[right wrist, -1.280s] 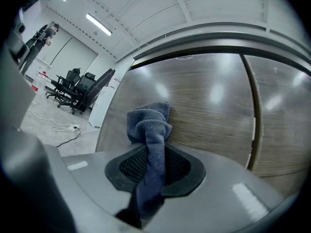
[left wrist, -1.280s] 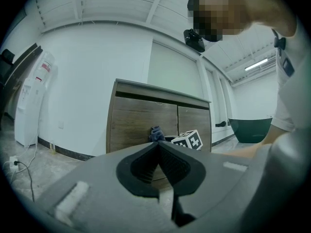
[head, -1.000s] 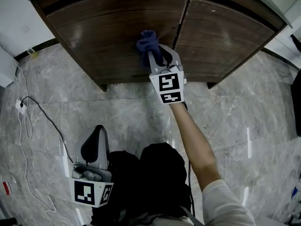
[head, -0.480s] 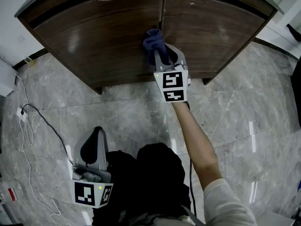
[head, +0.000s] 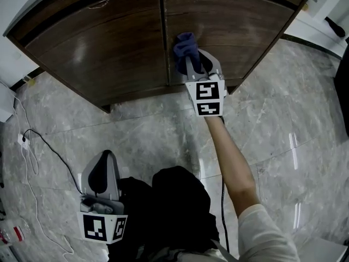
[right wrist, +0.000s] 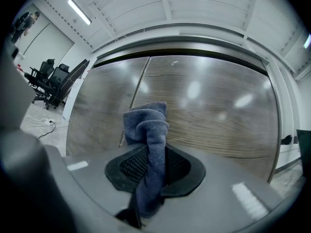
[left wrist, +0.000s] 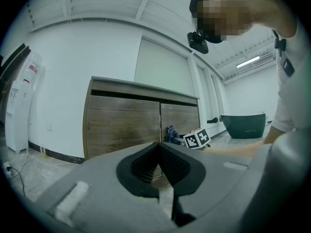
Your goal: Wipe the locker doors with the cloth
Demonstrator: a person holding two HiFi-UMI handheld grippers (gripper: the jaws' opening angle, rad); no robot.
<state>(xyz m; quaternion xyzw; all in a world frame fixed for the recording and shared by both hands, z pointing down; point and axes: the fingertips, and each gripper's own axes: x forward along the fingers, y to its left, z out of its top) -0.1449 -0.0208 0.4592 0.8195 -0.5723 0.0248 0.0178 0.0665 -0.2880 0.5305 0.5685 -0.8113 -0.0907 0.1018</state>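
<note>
The blue cloth is bunched against the right door of the dark wood locker, just right of the seam between the doors. My right gripper is shut on it, at the end of an outstretched arm. In the right gripper view the cloth hangs between the jaws of the right gripper, with the left door off to one side. My left gripper is held low, near the person's body and far from the locker. In its own view the left gripper is shut on nothing.
A black cable runs over the marble floor to a socket block at the left. A white appliance stands left of the locker and a dark tub to its right. Office chairs stand further left.
The right gripper has carried the cloth rightward along the locker front, from the left door across the seam onto the right door. The left gripper stays low by the body.
</note>
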